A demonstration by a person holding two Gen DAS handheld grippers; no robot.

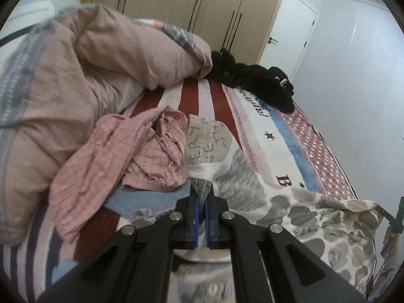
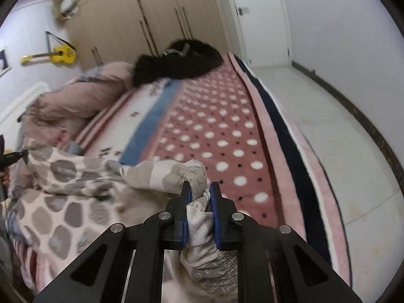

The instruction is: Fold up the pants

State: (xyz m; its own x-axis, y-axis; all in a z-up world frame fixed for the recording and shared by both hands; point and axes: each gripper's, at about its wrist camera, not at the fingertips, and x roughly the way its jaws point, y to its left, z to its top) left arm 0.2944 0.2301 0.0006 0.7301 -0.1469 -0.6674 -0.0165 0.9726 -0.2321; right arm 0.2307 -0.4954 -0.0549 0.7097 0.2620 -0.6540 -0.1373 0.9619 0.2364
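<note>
Both claws sit right by the cameras, and each one pinches a bit of the pants. On the left view, the left claw [image 1: 202, 202] has its blue pads almost pressed together, with a thin fold of the pants [image 1: 315, 224] caught between them. On the right view, the right claw [image 2: 199, 192] is a little wider, because a thick bunch of cloth fills the gap between its pads. Those pants are pale with gray blobs, and they lie spread across the near end of the bed [image 2: 227, 131], stretched from one claw to the other. Under them is a big blanket with red stripes, a blue band and pink with white dots. A large pink duvet [image 1: 83, 75] is heaped on the left side of the bed. At the far end lies a fluffy black pile [image 1: 255, 80] of cloth. Just beside the pants, on the left, a pink checked shirt [image 1: 121, 161] lies crumpled. Behind the bed stands a tall wooden wardrobe [image 1: 202, 7], with a white door [image 1: 290, 32] next to it. A small yellow guitar [image 2: 53, 55] hangs on the wall.
</note>
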